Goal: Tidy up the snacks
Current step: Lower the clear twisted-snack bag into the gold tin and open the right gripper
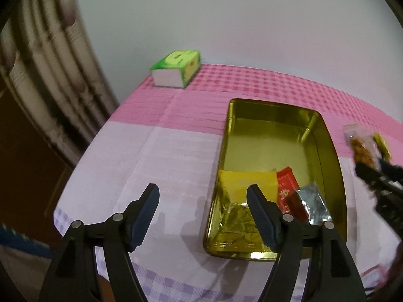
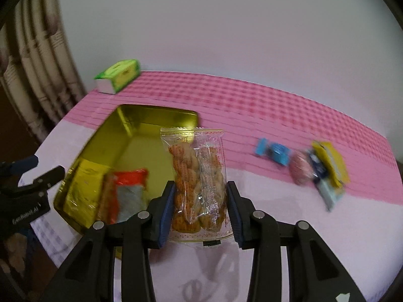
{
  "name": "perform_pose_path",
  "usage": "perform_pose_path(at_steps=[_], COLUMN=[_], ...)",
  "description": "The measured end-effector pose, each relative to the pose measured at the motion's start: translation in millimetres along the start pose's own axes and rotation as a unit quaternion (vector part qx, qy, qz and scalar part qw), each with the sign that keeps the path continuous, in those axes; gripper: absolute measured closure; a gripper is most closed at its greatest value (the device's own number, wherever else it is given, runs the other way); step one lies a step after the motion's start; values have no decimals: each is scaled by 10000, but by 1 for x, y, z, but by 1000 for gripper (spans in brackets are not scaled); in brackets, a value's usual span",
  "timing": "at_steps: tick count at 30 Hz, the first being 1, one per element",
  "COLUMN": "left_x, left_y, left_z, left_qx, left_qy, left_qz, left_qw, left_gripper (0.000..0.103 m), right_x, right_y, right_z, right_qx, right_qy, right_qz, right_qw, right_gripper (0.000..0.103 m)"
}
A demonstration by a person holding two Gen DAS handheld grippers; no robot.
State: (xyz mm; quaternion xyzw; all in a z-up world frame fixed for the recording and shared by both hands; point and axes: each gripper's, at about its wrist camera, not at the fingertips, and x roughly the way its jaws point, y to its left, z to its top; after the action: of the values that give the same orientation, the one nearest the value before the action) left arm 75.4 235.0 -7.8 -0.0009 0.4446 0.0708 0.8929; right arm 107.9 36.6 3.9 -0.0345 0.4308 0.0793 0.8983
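Snacks are partly sorted: in the gold tin (image 1: 325, 151) I see a yellow packet (image 1: 249, 181), a red packet (image 1: 286, 188) and a silver packet (image 1: 312, 205), all at the near end, while the far end of the tin is bare. My left gripper (image 1: 202, 214) is spread and holds nothing; one finger is over the cloth (image 1: 163, 151) beside the tin, the other over the tin's near end. My right gripper (image 2: 200, 207) is pinching a clear bag of biscuits (image 2: 197, 178) on both sides, and the bag stands upright between the fingers, lifted off the counter (image 2: 277, 196), just beside the right wall of the tin (image 2: 121, 136). In the left view this bag (image 1: 362, 148) appears at the right edge, beyond the tin. More snacks lie on the cloth well to the right: a blue candy (image 2: 274, 152), a pink one (image 2: 301, 170) and a yellow pack (image 2: 332, 163), close together, but blurred, so I cannot tell if they touch. A green tissue pack (image 1: 177, 69) sits at the far left corner of the counter.
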Motion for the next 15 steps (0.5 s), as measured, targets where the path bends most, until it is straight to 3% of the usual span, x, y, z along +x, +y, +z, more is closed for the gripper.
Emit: perform_pose_path(at_steps=[8, 15], left_x=[8, 11], left_y=[19, 20], left_z=[0, 0], left_qx=[-570, -576], left_qy=[250, 307], left_qz=[-126, -75], left_qw=[9980, 9978], left_gripper=[30, 30], right_x=[36, 55], right_y=[32, 44], right_z=[22, 23], right_qx=[-187, -106], right_qy=[19, 251], right_qz=[55, 115], right_qw=[9998, 9996], right_gripper=[67, 67])
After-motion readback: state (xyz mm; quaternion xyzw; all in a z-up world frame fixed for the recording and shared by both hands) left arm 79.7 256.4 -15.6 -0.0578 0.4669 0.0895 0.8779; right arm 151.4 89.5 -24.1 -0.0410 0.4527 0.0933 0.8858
